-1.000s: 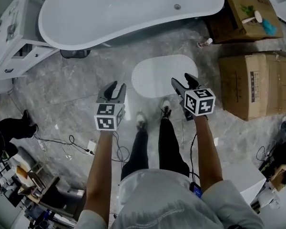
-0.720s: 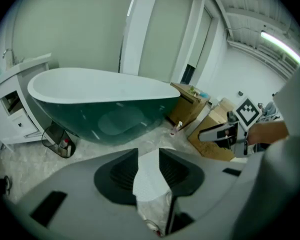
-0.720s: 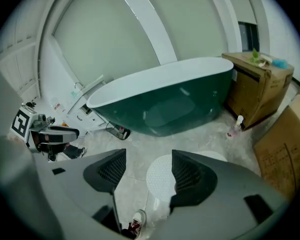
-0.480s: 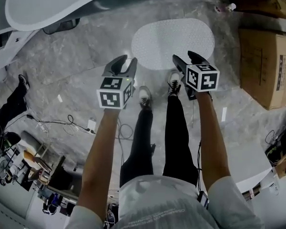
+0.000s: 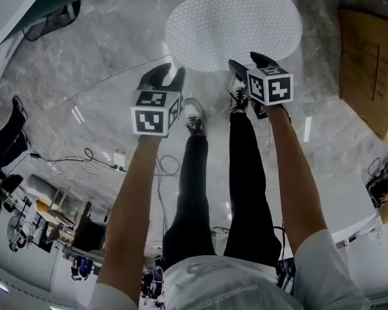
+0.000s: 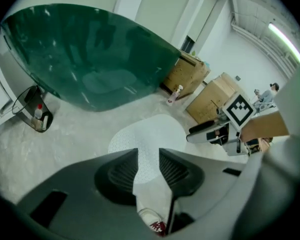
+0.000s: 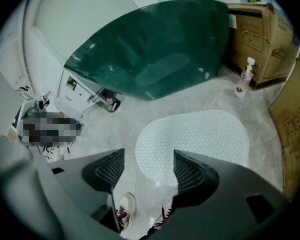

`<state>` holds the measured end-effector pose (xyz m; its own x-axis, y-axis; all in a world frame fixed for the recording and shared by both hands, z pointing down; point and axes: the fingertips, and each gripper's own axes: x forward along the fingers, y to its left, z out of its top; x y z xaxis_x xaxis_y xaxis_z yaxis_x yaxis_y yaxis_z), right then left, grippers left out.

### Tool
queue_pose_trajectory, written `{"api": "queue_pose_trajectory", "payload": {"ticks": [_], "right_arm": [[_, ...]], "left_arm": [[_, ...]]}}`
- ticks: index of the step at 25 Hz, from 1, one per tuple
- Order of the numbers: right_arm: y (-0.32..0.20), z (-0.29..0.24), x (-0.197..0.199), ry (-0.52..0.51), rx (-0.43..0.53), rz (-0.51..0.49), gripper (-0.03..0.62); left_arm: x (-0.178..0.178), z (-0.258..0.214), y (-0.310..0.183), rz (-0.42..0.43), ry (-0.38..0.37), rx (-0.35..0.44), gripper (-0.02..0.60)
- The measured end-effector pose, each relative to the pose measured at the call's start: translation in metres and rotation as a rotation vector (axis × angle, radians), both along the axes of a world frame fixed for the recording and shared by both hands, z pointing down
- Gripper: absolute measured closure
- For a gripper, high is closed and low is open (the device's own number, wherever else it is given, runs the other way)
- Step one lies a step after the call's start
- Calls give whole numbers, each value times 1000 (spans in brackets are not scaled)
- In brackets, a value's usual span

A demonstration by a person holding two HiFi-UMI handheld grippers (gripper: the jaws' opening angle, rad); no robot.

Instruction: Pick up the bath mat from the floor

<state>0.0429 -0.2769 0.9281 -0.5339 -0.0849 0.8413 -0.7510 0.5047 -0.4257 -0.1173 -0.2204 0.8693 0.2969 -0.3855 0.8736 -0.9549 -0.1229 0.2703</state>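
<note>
The bath mat (image 5: 233, 26) is a white, dotted oval lying flat on the grey marble floor, just past the person's shoes. My left gripper (image 5: 166, 76) hovers over the mat's near left edge. Its jaws stand a little apart, with only mat (image 6: 150, 134) and floor showing through the gap. My right gripper (image 5: 249, 63) hangs over the mat's near right edge. Its jaws are opening and nothing is between them; the mat (image 7: 195, 136) lies well below and ahead. In the left gripper view, the right gripper (image 6: 210, 130) shows to the right.
A large bathtub (image 6: 90, 59) stands beyond the mat, at far left in the head view (image 5: 13, 5). Cardboard boxes (image 5: 372, 57) sit to the right, with a spray bottle (image 7: 244, 79) by them. A wire basket (image 6: 32, 109) is left of the tub. Cables (image 5: 97, 163) trail on the floor behind.
The view has moved forward: the mat now sits nearer and larger, and both grippers have come from short of it to its near edge. The right jaws look slightly wider.
</note>
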Motion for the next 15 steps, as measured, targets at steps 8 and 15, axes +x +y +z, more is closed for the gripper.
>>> {"api": "queue_pose_trajectory", "payload": {"ticks": [8, 15], "right_arm": [[11, 81, -10, 53, -15, -43, 281], [35, 157, -22, 98, -9, -120, 249]], "left_arm": [[8, 64, 4, -36, 37, -34, 449], [-3, 131, 11, -81, 61, -32, 449]]}}
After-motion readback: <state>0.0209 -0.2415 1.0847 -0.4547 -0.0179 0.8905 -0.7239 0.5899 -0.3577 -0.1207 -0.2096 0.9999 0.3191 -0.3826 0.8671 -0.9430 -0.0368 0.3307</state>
